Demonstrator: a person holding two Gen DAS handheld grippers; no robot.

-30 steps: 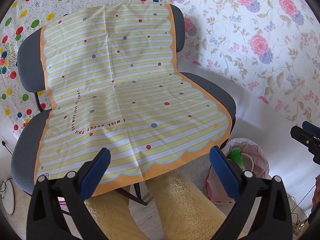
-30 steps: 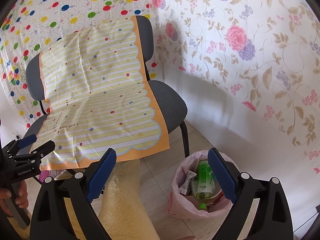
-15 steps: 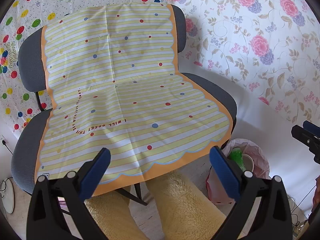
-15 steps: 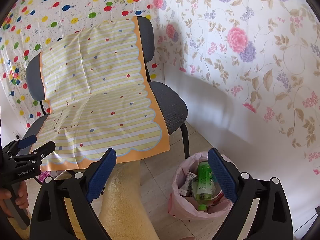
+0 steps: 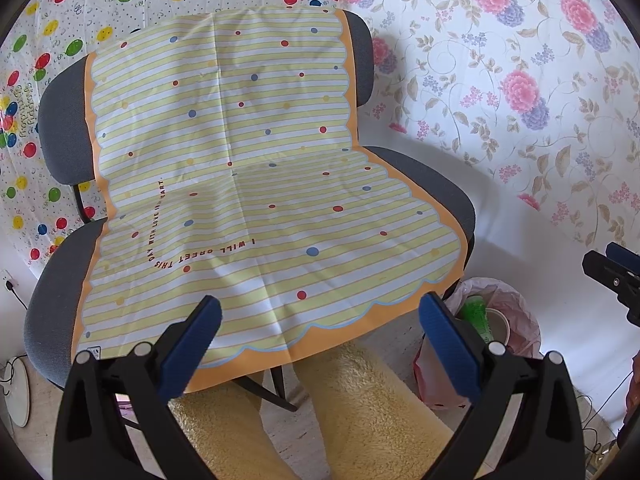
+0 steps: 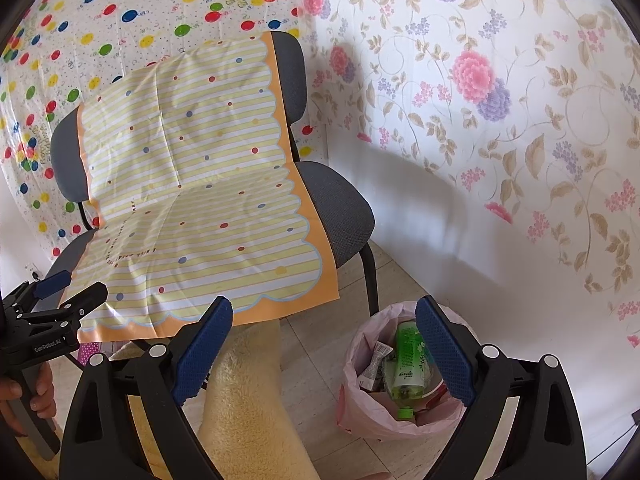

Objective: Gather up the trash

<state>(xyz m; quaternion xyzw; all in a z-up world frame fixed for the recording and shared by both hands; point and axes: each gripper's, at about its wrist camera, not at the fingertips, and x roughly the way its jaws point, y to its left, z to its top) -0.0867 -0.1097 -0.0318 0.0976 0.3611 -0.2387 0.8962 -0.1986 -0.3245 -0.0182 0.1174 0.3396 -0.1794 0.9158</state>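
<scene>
Left gripper (image 5: 318,344): spread wide, nothing between the pads, above the front edge of a striped yellow sheet (image 5: 248,184) draped over a grey chair (image 5: 432,184).
Right gripper (image 6: 324,344): spread wide, nothing held, above a pink trash bag (image 6: 384,420) on the floor beside the chair's front leg.
Inside the bag: green bottle (image 6: 408,364), neck down; small wrapper (image 6: 374,364) just beside it.

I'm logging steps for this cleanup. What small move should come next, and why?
Probably withdraw both: the left hand-held gripper and right hand-held gripper are open and empty, the striped sheet shows no trash, and the green bottle already lies in the pink bag.
</scene>
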